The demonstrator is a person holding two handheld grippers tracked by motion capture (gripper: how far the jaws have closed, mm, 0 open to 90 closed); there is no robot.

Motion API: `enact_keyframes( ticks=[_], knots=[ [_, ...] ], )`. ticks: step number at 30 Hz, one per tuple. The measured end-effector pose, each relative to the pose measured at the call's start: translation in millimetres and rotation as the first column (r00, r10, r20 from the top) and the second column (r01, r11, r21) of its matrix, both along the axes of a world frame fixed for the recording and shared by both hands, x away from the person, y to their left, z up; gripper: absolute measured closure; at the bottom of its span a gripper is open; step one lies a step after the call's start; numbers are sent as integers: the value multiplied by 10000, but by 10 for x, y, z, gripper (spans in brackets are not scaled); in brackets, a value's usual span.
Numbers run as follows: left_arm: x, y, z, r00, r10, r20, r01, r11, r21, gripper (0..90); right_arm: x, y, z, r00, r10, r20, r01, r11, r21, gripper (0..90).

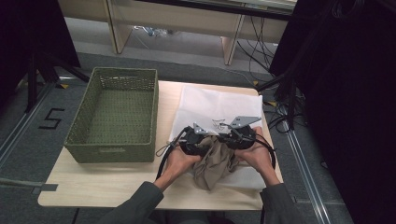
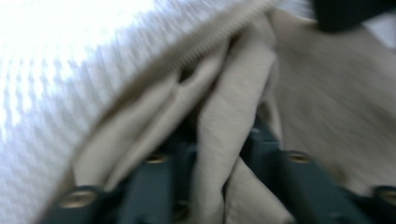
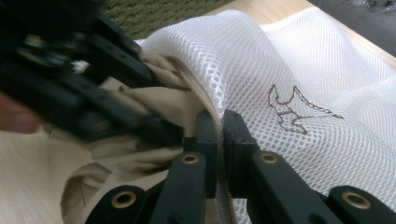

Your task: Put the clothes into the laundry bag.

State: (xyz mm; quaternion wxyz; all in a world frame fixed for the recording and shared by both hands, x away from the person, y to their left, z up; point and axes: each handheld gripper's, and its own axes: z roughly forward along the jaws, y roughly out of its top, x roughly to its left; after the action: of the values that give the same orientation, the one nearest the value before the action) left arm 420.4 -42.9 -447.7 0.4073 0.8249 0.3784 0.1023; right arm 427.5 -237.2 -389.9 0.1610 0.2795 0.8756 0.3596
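A white mesh bag [image 1: 219,105] lies on the table with a beige garment [image 1: 215,163] bunched at its near edge. My right gripper [image 3: 219,121] is shut on the bag's zipper edge, mesh [image 3: 280,65] on one side and garment [image 3: 154,102] on the other. My left gripper [image 2: 219,144] stands open; a fold of the garment [image 2: 229,107] rises between its jaws with a dark gap beside it. This view is blurred. The mesh [image 2: 70,70] lies over the cloth. From above, the left gripper [image 1: 201,140] and right gripper [image 1: 233,137] sit close together over the garment.
A green woven basket [image 1: 116,112] stands on the left half of the wooden table [image 1: 107,182]. Black stands and cables border the table at the right and far left. The person's sleeves come in from the bottom edge.
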Motion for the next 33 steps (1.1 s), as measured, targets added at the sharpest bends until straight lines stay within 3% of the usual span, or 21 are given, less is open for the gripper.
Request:
enact_keyframes(
  ticks=[2,6,10,12,15,19,20,21,23,25,27,29,33],
  knots=[
    [-95,55,50,9998,-180,-26,180,9998,53,430,8,-7,-1,10000,-4,32,4,10000,8,872],
    [-307,152,129,9987,-514,-14,515,9983,289,285,3,3,1,10000,-31,11,31,10000,-4,872],
    [-455,150,27,9965,-797,-247,811,9948,617,202,6,11,-10,10000,-29,-27,29,10000,-18,872],
    [-467,75,-93,9943,-1040,-221,1057,9895,985,181,11,12,-12,10000,32,-6,-32,10000,-69,871],
    [-438,-43,-209,9943,-1027,-294,1054,9879,1134,157,8,13,-16,10000,36,-33,-36,10000,-59,871],
    [-438,-239,-280,9938,-1107,98,1081,9831,1477,145,17,4,-21,10000,34,-57,-34,10000,-70,871],
    [-431,-286,-295,9935,-1072,375,992,9799,1733,159,15,6,-27,10000,29,-77,-30,10000,-70,871],
    [-421,-314,-305,9926,-1021,661,874,9766,1965,246,10,8,-30,9999,16,-117,-17,10000,-53,871],
    [-389,-345,-315,9899,-986,1015,761,9756,2060,512,13,5,-28,10000,38,-91,-39,10000,-88,871],
    [-349,-371,-315,9898,-809,1173,565,9784,1987,677,9,5,-23,10000,-11,-90,10,10000,-97,871],
    [-299,-379,-292,9908,-548,1237,300,9805,1940,751,6,6,-16,10000,50,-8,-50,9999,-98,872],
    [-243,-370,-235,9910,-127,1331,-89,9870,1605,780,8,2,8,10000,44,-2,-44,10000,-19,872],
    [-75,-330,-88,9848,785,1550,-946,9906,989,797,-13,-6,55,10000,-46,-10,46,9999,163,872]
  ],
)
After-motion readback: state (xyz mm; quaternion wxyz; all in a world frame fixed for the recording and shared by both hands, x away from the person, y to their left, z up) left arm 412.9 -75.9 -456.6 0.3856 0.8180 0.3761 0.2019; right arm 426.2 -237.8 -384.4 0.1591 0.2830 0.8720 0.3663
